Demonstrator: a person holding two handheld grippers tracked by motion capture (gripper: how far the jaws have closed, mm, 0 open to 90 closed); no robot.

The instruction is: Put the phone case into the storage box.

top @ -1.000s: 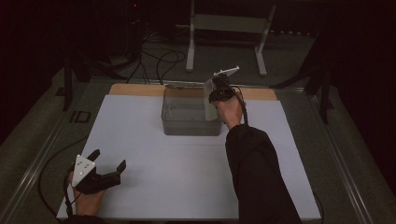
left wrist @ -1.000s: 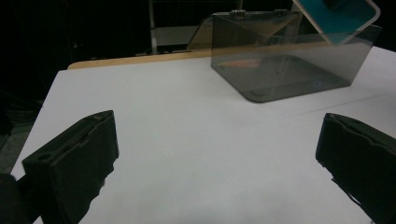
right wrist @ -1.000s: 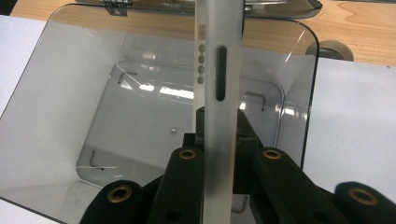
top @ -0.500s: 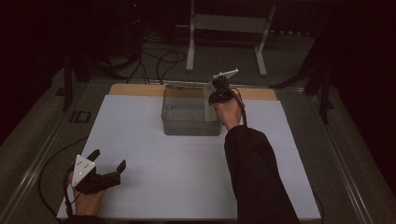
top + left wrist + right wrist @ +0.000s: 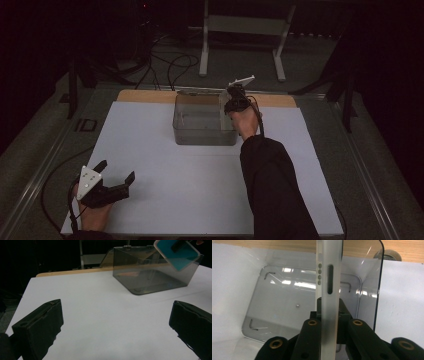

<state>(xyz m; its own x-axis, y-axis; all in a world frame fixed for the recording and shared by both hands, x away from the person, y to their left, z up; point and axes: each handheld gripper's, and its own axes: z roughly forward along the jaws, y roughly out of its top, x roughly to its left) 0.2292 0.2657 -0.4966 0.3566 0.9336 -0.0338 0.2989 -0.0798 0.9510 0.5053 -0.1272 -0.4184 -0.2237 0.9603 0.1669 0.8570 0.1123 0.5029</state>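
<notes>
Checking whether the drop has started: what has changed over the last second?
Hardly anything. The right gripper stays shut on the phone case above the clear box, perhaps slightly shifted. The left gripper rests open on the table.

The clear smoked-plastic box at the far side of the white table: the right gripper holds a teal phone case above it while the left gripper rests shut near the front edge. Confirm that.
One thing is wrong: the left gripper is open, not shut; the left gripper view shows its jaws spread wide apart with nothing between them. The rest stands: the right gripper holds the flat teal phone case above the clear smoked-plastic box on the white table.
</notes>
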